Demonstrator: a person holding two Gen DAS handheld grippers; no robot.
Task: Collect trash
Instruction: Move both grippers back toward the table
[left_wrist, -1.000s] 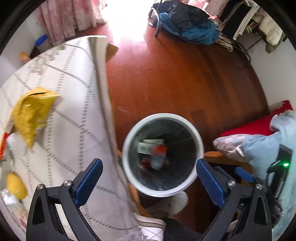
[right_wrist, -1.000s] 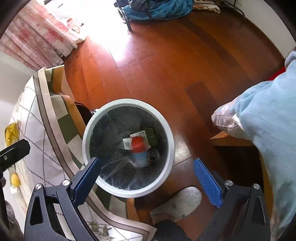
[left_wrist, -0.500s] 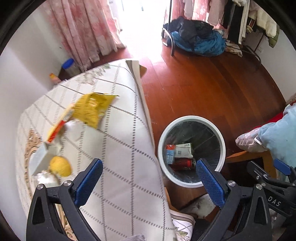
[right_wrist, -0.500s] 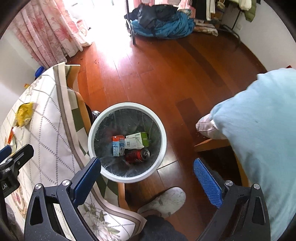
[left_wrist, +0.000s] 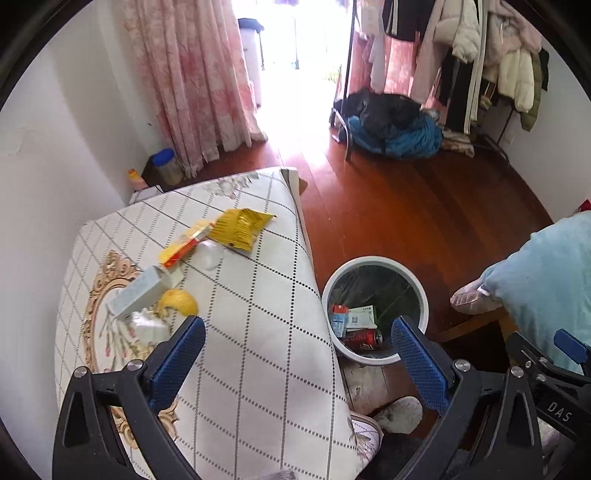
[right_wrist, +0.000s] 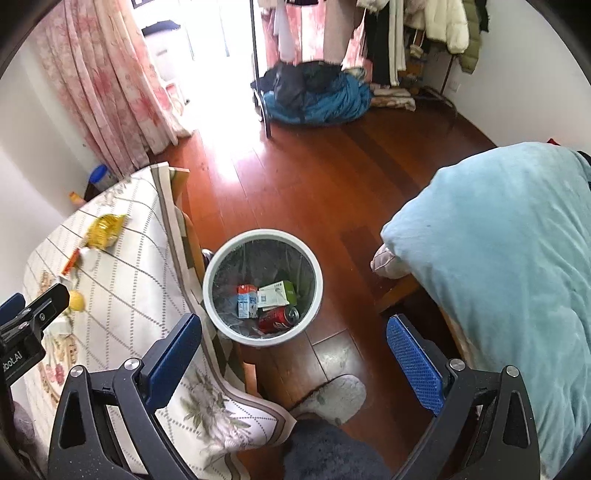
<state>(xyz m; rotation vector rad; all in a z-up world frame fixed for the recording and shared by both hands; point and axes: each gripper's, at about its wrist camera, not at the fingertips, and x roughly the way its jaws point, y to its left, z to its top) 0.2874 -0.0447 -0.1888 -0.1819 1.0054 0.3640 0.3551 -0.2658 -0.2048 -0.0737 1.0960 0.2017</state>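
Trash is seen in two places: some lies in the white bin (right_wrist: 313, 266) on the floor, and more is scattered on the table (left_wrist: 258, 332) beside it. Inside the bin a red can (right_wrist: 277, 318), a blue-and-white carton (right_wrist: 246, 302) and a green-and-white box (right_wrist: 276, 292) are found lying together at the bottom. On the table a crumpled yellow bag (left_wrist: 242, 227) is seen near the far edge, with a yellow-and-red wrapper (left_wrist: 184, 245) just beside it, a white box (left_wrist: 138, 293) nearer, and a yellow lump (left_wrist: 179, 302) touching that box.

The table is covered by a cream cloth with a dotted diamond pattern, whose edge hangs down close to the bin. A light blue cushion (right_wrist: 498, 258) is seen to the right of the bin, and a grey slipper (right_wrist: 332, 397) on the floor in front of it.

The floor is of red-brown wood. Pink floral curtains (left_wrist: 192, 81) hang at the back, and a heap of blue and black clothing (right_wrist: 317, 96) lies under a rack of coats.

The left gripper (left_wrist: 295, 354) is held above the table edge with its blue fingers spread wide and nothing between them. The right gripper (right_wrist: 293, 350) is held above the floor near the bin, likewise spread wide and empty.
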